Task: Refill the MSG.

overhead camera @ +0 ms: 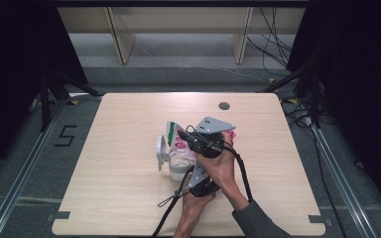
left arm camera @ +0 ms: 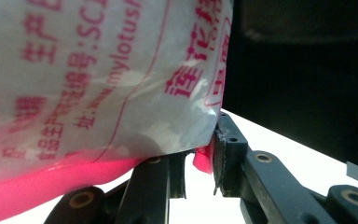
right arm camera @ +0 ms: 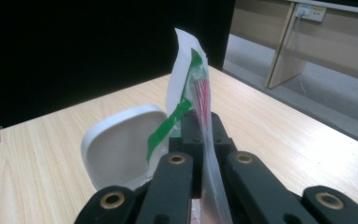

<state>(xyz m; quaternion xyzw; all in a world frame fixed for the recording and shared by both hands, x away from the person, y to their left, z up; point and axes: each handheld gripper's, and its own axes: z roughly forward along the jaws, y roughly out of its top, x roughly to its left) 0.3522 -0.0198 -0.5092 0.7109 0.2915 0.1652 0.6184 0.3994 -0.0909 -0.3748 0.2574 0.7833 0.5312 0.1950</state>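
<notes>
The white-and-pink packet (overhead camera: 177, 137) is held up over the middle of the bench (overhead camera: 129, 198), above a clear jar (overhead camera: 178, 166) whose white lid (right arm camera: 116, 149) is flipped open. The right tongs (right arm camera: 200, 135) are clamped flat on the packet's top seam; the left tongs (left arm camera: 200, 158) pinch its lower pink corner. Judged stage — packet gripped at both ends, not yet torn; opening and emptying remain. Nothing obstructs; the rest of the bench is bare.
</notes>
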